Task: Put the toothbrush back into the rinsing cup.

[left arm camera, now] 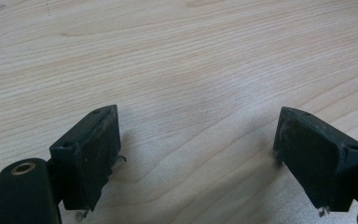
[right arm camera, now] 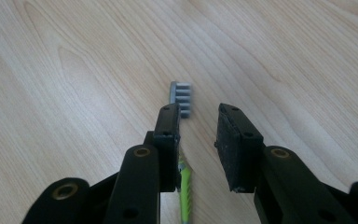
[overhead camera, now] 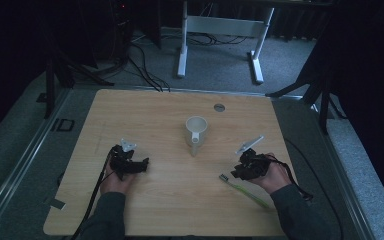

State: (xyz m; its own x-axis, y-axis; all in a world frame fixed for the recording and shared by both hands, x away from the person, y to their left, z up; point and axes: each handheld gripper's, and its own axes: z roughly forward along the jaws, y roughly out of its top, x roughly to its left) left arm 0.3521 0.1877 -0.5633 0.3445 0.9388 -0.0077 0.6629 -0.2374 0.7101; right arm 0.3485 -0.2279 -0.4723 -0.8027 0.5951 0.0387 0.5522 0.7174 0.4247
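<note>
A green toothbrush [overhead camera: 245,189] with a grey bristle head [right arm camera: 182,98] lies flat on the wooden table [overhead camera: 170,200] at the front right. My right gripper [overhead camera: 236,173] hovers just above it, open with a narrow gap. In the right gripper view the green handle [right arm camera: 185,191] runs under the left jaw of that gripper [right arm camera: 198,112], and nothing sits between the pads. A white mug [overhead camera: 196,130] stands upright at the table's middle. At the front left my left gripper [overhead camera: 142,165] is wide open over bare wood, its jaws [left arm camera: 198,116] holding nothing.
A round grey grommet [overhead camera: 219,107] is set in the table behind the mug. A white desk frame [overhead camera: 220,30] and cables [overhead camera: 145,70] are on the floor beyond the far edge. A small tape scrap [overhead camera: 56,202] sticks out at the front left corner.
</note>
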